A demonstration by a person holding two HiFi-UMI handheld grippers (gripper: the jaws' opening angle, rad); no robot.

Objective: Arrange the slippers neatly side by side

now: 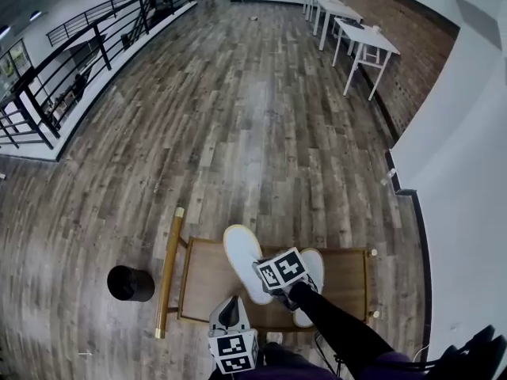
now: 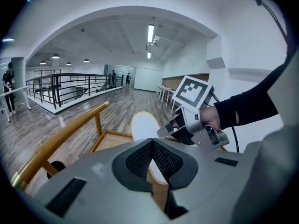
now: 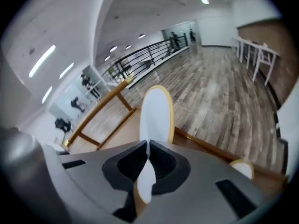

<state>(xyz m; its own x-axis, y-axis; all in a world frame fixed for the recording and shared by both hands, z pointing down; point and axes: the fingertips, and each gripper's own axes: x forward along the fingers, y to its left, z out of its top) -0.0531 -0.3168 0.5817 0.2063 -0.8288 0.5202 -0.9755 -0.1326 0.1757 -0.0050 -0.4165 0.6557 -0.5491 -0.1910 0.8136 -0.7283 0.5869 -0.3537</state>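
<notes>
A low wooden surface (image 1: pixel 204 279) with a raised rim sits at 6 o'clock in the head view, on a plank floor (image 1: pixel 238 117), with a brass-coloured rail (image 1: pixel 169 269) along its 9 o'clock side. Two white slippers with tan edging are on it. The right hand-held gripper (image 3: pixel 147 143) is clamped narrow on the near edge of the first slipper (image 1: pixel 240 256), whose thin sole runs between the pads; this slipper is at the middle of the surface, with its far end toward 11 o'clock. Whether that far end touches the wood cannot be told. The second slipper (image 1: pixel 314 264) lies just beside it at 3 o'clock, partly hidden under the gripper and a black sleeve (image 1: pixel 333 327). The left hand-held gripper (image 2: pixel 152 141) hangs at the 6 o'clock edge of the surface with its jaws closed together on nothing, pointing toward the first slipper but apart from it. A black round bin (image 1: pixel 131 283) stands on the floor at 9 o'clock from the rail. White tables (image 1: pixel 356 38) line a brick wall at 1 o'clock, and a black railing (image 1: pixel 79 66) runs at 10 o'clock
</notes>
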